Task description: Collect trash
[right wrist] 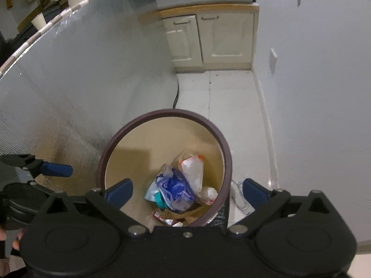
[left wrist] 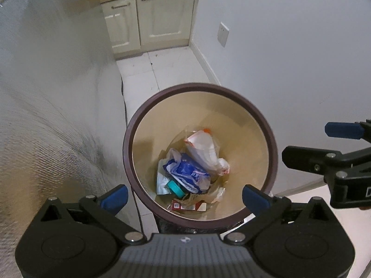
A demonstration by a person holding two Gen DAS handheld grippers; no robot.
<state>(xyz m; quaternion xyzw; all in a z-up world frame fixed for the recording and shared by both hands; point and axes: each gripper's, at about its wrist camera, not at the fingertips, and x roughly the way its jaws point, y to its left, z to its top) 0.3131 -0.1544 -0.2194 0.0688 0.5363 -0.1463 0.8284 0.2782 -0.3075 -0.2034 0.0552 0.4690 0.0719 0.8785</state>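
1. Left wrist view: the left gripper (left wrist: 185, 195) hangs above the trash bin (left wrist: 273, 136), jaws wide apart, nothing between; trash (left wrist: 192, 164) lies on the bin's bottom.
2. Right wrist view: the right gripper (right wrist: 186, 192) hangs above the bin, jaws spread, empty.

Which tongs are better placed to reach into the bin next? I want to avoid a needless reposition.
Left, probably. The left tongs are open and straddle the trash bin mouth, over the blue wrapper. The right tongs, also open, sit off toward the bin's right rim.
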